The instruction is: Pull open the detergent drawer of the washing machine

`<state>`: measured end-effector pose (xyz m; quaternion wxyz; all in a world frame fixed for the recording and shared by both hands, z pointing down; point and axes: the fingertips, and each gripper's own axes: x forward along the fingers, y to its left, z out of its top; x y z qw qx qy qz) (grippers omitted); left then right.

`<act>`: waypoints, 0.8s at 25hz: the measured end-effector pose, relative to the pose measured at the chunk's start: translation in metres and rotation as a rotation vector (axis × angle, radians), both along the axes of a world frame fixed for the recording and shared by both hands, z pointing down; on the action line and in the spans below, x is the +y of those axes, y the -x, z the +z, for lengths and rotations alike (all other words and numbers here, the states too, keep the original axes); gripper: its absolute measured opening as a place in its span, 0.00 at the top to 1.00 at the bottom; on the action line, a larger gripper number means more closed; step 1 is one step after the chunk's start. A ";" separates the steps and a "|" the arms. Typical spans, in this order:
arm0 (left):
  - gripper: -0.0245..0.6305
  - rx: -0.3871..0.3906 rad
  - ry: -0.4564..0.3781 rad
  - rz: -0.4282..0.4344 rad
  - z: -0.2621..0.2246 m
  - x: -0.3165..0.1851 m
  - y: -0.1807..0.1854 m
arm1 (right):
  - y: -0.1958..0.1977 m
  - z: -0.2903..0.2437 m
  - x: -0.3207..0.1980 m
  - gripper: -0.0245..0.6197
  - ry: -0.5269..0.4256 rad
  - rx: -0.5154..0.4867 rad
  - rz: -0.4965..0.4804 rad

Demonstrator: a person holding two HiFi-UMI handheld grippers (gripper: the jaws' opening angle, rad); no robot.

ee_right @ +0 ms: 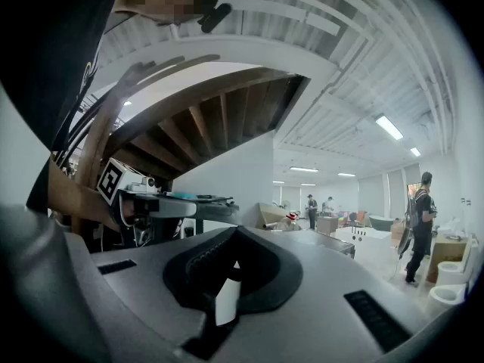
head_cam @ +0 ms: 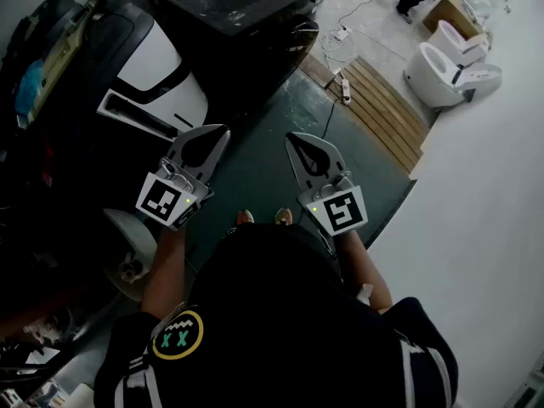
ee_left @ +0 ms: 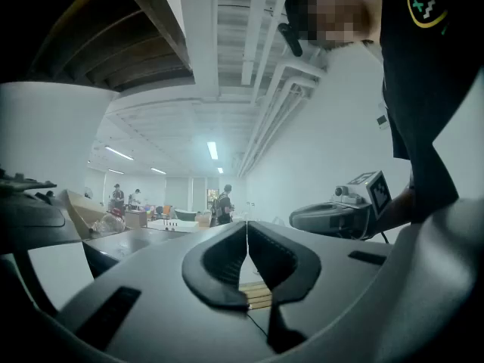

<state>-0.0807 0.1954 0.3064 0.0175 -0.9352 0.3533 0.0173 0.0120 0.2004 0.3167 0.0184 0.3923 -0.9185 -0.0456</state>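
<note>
Hands held two tools level over a dark green mat (head_cam: pixel 272 172) on the floor. On the person's left, the left hand-held gripper (head_cam: pixel 223 133) was clenched on nothing: in its own view the two dark pads met along a thin line, with only the room beyond them. Beside it, the right hand-held gripper (head_cam: pixel 293 137) was clenched and empty too, its jaws pressed together at the tips. The two hung side by side without touching, and both pointed toward the mat's far edge. The left marker cube (head_cam: pixel 166 201) and the right marker cube (head_cam: pixel 340 211) sat at the ends nearest the person's body.

At that far edge stood the washing machine (head_cam: pixel 246 15), a dark boxy appliance straight ahead of the person and well apart from both sets of jaw tips. From above only its dusty top and part of its front showed. The detergent drawer could not be made out in any view.

Off the mat's left edge lay a white-and-black shell-shaped unit (head_cam: pixel 157 70); what it was could not be told. By the mat's far right corner lay wooden slats (head_cam: pixel 387 109), with a white power strip (head_cam: pixel 344 87) and its cables at their near end. Beyond them, two white toilets (head_cam: pixel 450 70) stood on the pale floor. The person's shoe tips (head_cam: pixel 245 218) rested on the mat.
</note>
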 end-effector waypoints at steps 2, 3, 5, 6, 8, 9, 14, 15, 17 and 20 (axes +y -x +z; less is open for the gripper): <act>0.93 0.002 -0.002 -0.001 -0.001 0.001 0.001 | 0.001 -0.001 0.001 0.93 -0.006 0.003 -0.003; 0.93 -0.001 -0.004 -0.002 0.000 0.001 0.002 | 0.001 -0.001 0.002 0.93 -0.009 0.005 -0.004; 0.93 -0.018 -0.005 -0.011 0.005 0.001 0.006 | 0.001 -0.002 0.003 0.93 -0.010 0.007 -0.006; 0.93 -0.027 -0.003 -0.018 0.008 0.000 0.009 | 0.001 -0.001 0.003 0.93 -0.009 0.008 -0.007; 0.93 -0.031 0.000 -0.022 0.008 0.000 0.009 | 0.001 -0.002 0.002 0.93 -0.009 0.009 -0.005; 0.93 -0.027 -0.001 -0.019 0.006 0.000 0.007 | 0.000 -0.002 0.002 0.93 -0.009 0.008 -0.002; 0.93 -0.033 -0.006 -0.016 0.005 0.000 0.006 | 0.000 0.000 0.002 0.93 -0.001 0.002 0.010; 0.93 -0.026 -0.005 -0.012 0.004 0.001 0.005 | 0.000 0.001 0.002 0.93 -0.002 0.002 0.010; 0.93 -0.009 -0.005 -0.003 0.001 0.003 0.002 | 0.000 0.002 0.003 0.92 -0.003 0.006 0.008; 0.93 -0.015 -0.004 0.001 0.004 0.002 0.003 | 0.001 0.004 0.003 0.90 0.003 0.013 0.006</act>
